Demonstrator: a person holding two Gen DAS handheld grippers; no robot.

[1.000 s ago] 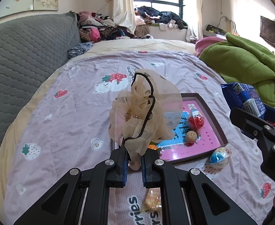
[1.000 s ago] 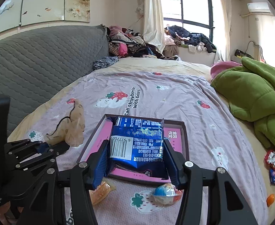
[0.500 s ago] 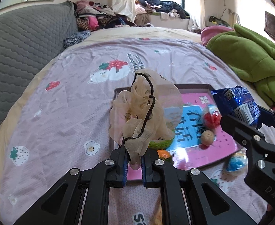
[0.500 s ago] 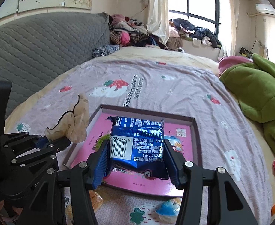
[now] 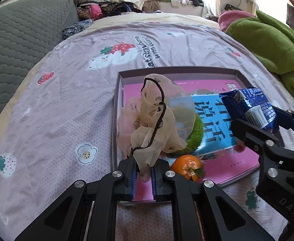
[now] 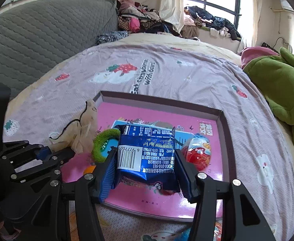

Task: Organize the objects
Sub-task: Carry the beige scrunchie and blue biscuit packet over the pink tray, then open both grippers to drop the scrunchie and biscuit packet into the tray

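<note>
The left gripper [image 5: 143, 172] is clenched on the lower tail of a sheer beige gauze scrunchie with a dark cord looped through it [image 5: 153, 120], which stands up from the jaws over the near left corner of a shallow cardboard box lid with a pink printed floor [image 5: 235, 73]. The right gripper [image 6: 146, 170] is grasping a crinkled blue foil snack packet with a white barcode label [image 6: 147, 150], its pads pressing on the two side edges and the packet hanging above the middle of the lid. Already lying in the lid are a fuzzy green hair ring [image 5: 195, 136], a small orange tangerine with a green stalk [image 5: 187, 168] and a red foil-wrapped egg-shaped sweet [image 6: 197, 152]. The scrunchie looks nearly weightless and wholly limp, so it is likely to slump and drape wherever it is let go; a pinch on bunched fabric, as here, seems surer than one on the thin cord. The packet looks light, puffy and slick, with contents that may crush, so a gentle hold across its sides suits it.
</note>
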